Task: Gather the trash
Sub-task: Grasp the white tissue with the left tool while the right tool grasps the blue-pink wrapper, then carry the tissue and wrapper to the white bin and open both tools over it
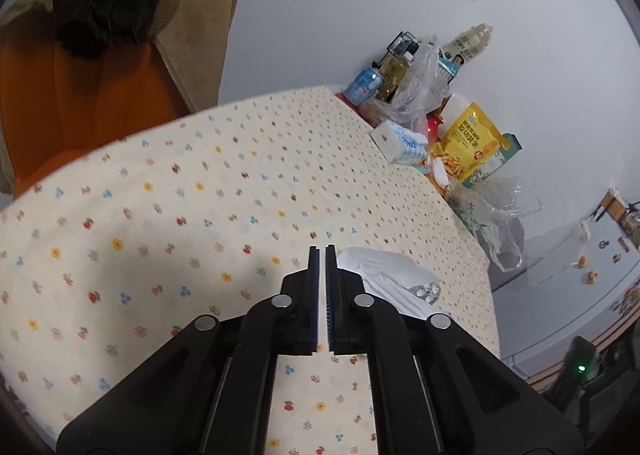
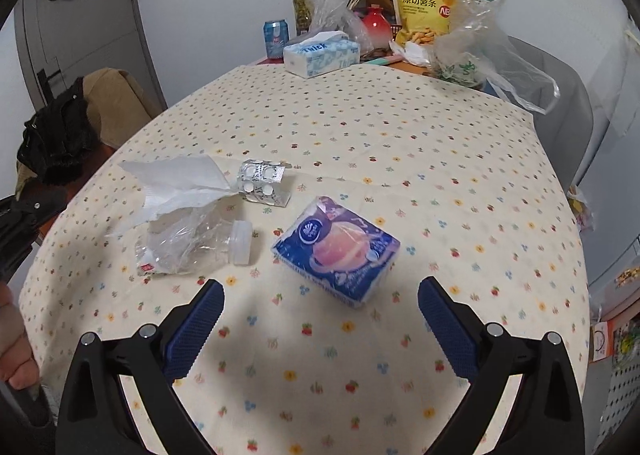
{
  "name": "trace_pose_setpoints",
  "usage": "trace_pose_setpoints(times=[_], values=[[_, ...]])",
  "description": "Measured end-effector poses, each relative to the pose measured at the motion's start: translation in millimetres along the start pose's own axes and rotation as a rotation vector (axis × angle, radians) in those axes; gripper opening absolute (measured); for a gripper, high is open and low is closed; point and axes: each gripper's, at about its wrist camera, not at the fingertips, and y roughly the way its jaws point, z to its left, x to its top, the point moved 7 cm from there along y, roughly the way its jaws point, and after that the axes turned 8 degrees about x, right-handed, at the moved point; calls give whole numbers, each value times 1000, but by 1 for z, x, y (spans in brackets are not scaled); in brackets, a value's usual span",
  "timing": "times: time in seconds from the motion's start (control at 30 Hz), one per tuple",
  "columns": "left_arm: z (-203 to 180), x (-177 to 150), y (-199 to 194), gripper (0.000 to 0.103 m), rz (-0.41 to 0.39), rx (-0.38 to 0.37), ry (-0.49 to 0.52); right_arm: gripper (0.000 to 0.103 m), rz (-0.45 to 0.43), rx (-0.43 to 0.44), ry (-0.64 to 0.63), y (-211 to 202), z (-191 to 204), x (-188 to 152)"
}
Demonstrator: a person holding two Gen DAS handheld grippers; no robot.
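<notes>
The left gripper [image 1: 322, 251] was seen with its jaws pressed almost together, only a thin slit left between the pads, and nothing was held in them. It was poised over the flowered tablecloth [image 1: 180, 195]. Just to the right of its tips a crumpled white tissue [image 1: 380, 267] was found, with a foil pill blister [image 1: 426, 291] lying against the tissue's near edge.

The right gripper [image 2: 320, 295] was held wide open, empty, above the same tablecloth [image 2: 440, 159]. Directly ahead of its gap, slightly toward the right finger, a blue tissue packet [image 2: 336, 251] was lying flat. Ahead of the left finger a crushed clear plastic bottle [image 2: 192, 243] was lying on its side, its cap pointed toward the packet. The white tissue [image 2: 180, 183] was draped over the bottle's far side, and the pill blister [image 2: 262, 179] was resting beyond it, touching the tissue.
</notes>
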Motion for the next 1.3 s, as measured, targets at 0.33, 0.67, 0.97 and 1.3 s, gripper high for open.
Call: trace_pose_setpoints(times=[0.33, 0.67, 0.97, 1.3], values=[[-25, -26, 35, 64, 104, -43, -10, 91, 17, -14, 27, 17, -13, 4], [-37, -42, 75, 51, 183, -24, -41, 92, -6, -3, 71, 30, -13, 23], [-40, -41, 77, 2, 181, 0, -1, 88, 37, -12, 113, 60, -24, 18], [-43, -28, 45, 2, 98, -37, 10, 47, 47, 0, 77, 40, -25, 2]])
